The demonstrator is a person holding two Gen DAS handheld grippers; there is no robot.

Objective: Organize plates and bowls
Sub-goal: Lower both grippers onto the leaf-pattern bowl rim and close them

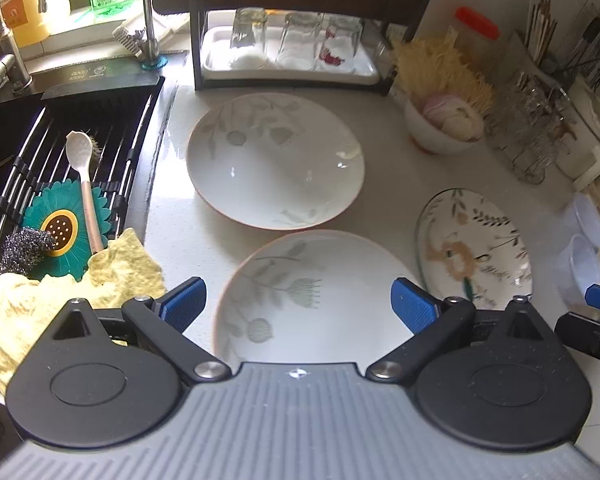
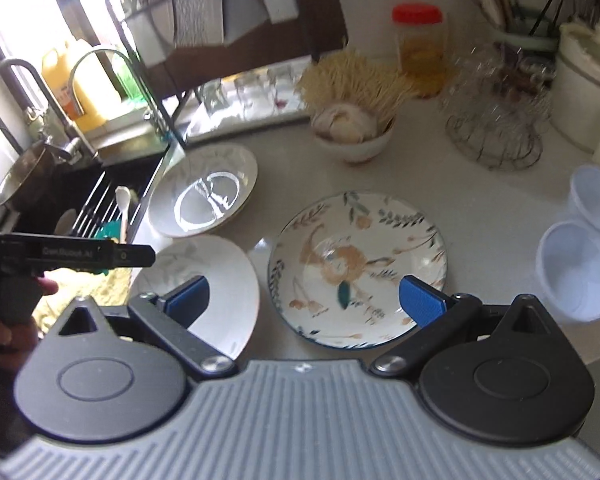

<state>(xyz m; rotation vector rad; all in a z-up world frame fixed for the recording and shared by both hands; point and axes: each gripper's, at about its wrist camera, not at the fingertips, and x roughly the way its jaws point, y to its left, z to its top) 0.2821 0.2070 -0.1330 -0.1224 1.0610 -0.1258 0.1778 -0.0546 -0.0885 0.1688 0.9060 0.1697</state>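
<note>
Two white plates with grey leaf print lie on the counter: a far one (image 1: 276, 160) (image 2: 204, 192) and a near one (image 1: 316, 296) (image 2: 204, 280). A floral plate (image 1: 476, 248) (image 2: 358, 268) lies to their right. My left gripper (image 1: 298, 304) is open and empty, hovering above the near white plate. My right gripper (image 2: 304, 302) is open and empty, above the gap between the near white plate and the floral plate. Two small clear plastic cups (image 2: 580, 268) stand at the right.
A sink (image 1: 60, 152) with a roll-up rack, spoon, scrubber and yellow cloth (image 1: 112, 272) is at the left. A black rack with upturned glasses (image 1: 296, 40) stands behind. A bowl with garlic (image 1: 448, 124) (image 2: 352, 132), a wire basket (image 2: 496, 120), a jar and utensil holders line the back right.
</note>
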